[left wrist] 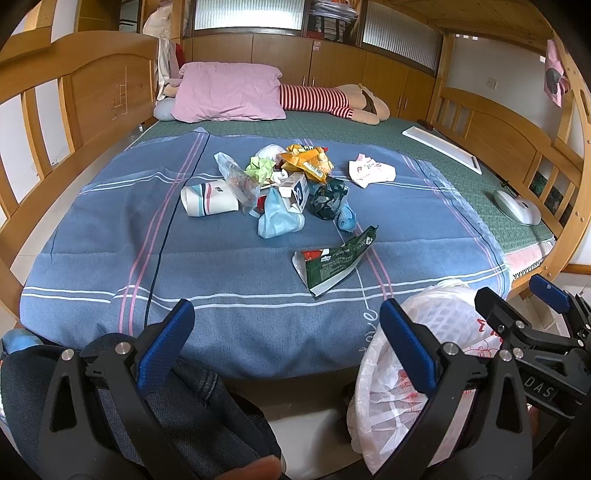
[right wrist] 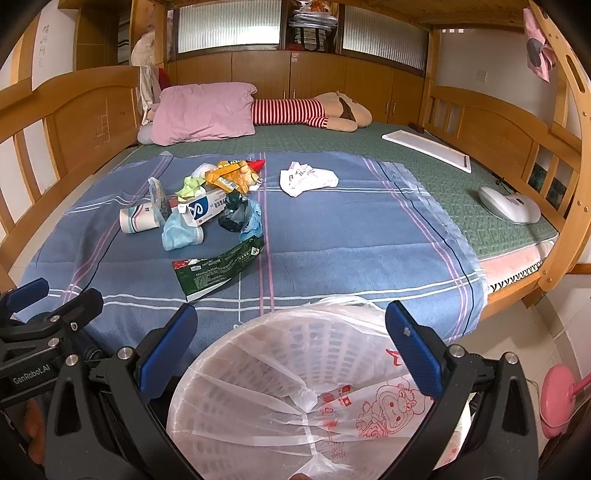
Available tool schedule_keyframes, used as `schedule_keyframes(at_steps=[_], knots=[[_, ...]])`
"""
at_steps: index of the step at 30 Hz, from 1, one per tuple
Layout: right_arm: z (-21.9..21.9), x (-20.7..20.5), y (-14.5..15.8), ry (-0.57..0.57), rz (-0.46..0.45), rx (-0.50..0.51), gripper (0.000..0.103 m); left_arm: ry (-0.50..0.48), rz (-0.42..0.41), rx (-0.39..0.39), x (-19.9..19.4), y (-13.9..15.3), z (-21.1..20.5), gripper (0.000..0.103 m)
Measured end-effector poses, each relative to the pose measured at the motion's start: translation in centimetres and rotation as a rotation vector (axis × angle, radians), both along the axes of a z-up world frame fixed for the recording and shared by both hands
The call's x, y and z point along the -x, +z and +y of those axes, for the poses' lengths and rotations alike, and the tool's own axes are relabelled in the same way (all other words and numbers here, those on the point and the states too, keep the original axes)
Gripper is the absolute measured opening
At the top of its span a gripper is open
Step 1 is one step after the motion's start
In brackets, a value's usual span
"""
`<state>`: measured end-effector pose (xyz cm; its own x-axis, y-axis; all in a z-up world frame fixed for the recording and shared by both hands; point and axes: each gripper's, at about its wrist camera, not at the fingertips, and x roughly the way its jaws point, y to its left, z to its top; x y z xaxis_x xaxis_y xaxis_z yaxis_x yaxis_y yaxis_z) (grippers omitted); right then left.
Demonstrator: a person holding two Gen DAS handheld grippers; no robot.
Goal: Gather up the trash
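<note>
Trash (left wrist: 284, 188), crumpled colourful heap

Legible markings: "GenRobot.AI" on the left gripper (right wrist: 27, 295) body; "DAS" on the right gripper (left wrist: 517, 299) body; "love" stitched on the blue blanket (left wrist: 369, 315).

- Soft, even daylight fills the room, coming through the frosted windows (left wrist: 248, 14) behind the bed.
- Shadows are faint; no harsh glare shows.
- Fisheye distortion bows the wooden bed frame (right wrist: 576, 122) at the edges; corners vignette to black.
- Focus stays sharp mid-frame.
</note>
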<state>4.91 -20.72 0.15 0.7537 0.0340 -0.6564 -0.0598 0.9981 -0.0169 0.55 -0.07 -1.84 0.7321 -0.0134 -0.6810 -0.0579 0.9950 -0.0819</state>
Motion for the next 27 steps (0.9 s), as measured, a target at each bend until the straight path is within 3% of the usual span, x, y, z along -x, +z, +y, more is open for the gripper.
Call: schedule_keyframes(at_steps=[27], knots=[[-0.09, -0.03, -0.28, -0.002, 0.008, -0.003, 0.1, 0.0, 0.007, 0.002, 0.02, -0.2, 0.12, 0.1]])
